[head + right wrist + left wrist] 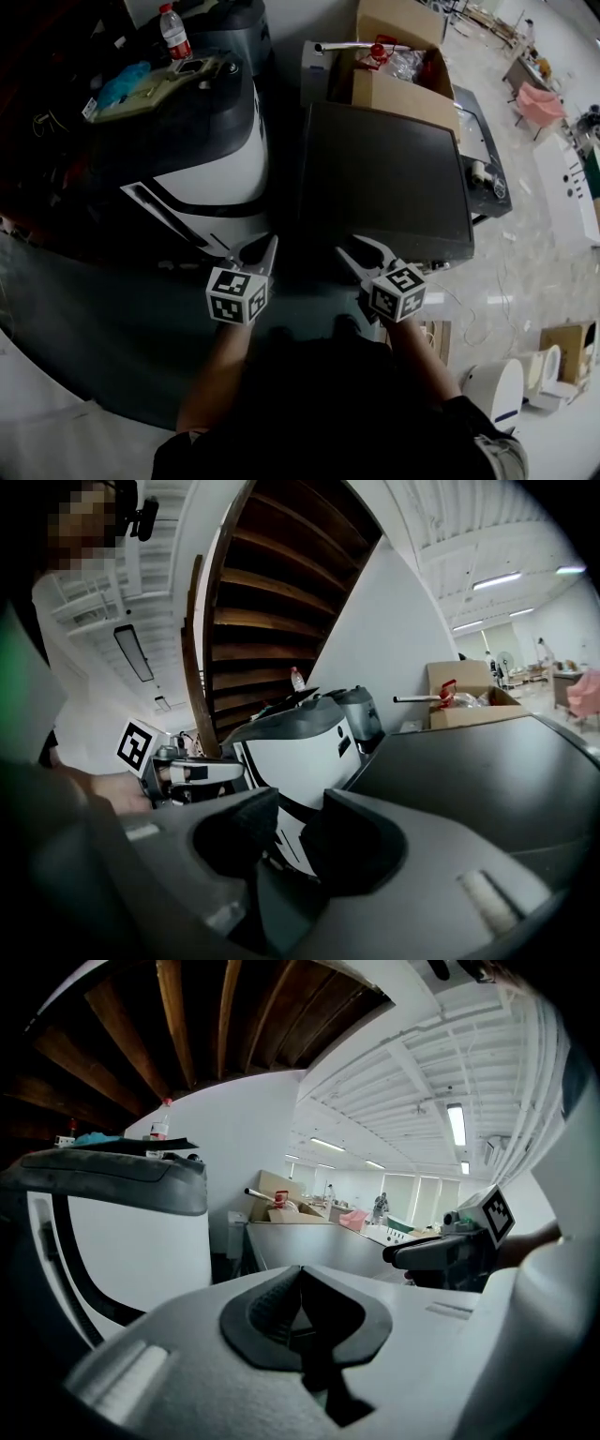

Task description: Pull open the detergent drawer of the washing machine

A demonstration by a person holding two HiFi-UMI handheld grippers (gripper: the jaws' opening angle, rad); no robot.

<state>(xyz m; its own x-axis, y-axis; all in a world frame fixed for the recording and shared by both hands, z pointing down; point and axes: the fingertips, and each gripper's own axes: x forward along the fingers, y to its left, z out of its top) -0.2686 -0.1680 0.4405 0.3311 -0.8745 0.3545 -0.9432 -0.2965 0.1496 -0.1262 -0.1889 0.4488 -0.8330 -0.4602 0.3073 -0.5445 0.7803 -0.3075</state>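
The washing machine [384,178] is a dark, flat-topped box just ahead of both grippers. Its front and its detergent drawer show in no view. In the right gripper view its dark top [469,761] runs off to the right; in the left gripper view its grey side [309,1246] lies straight ahead. My left gripper [272,242] hangs before the gap left of the machine, jaws shut on nothing [300,1274]. My right gripper [354,246] hovers at the machine's near left corner, open, with nothing between its pads [298,813]. Each gripper shows in the other's view: the right gripper [412,1252] and the left gripper [220,772].
A white-and-black machine [216,159] stands close on the left, with a water bottle [174,31] and clutter on top. An open cardboard box [398,56] sits behind the washing machine. White round appliances [497,389] and a pink chair [541,101] stand on the pale floor to the right.
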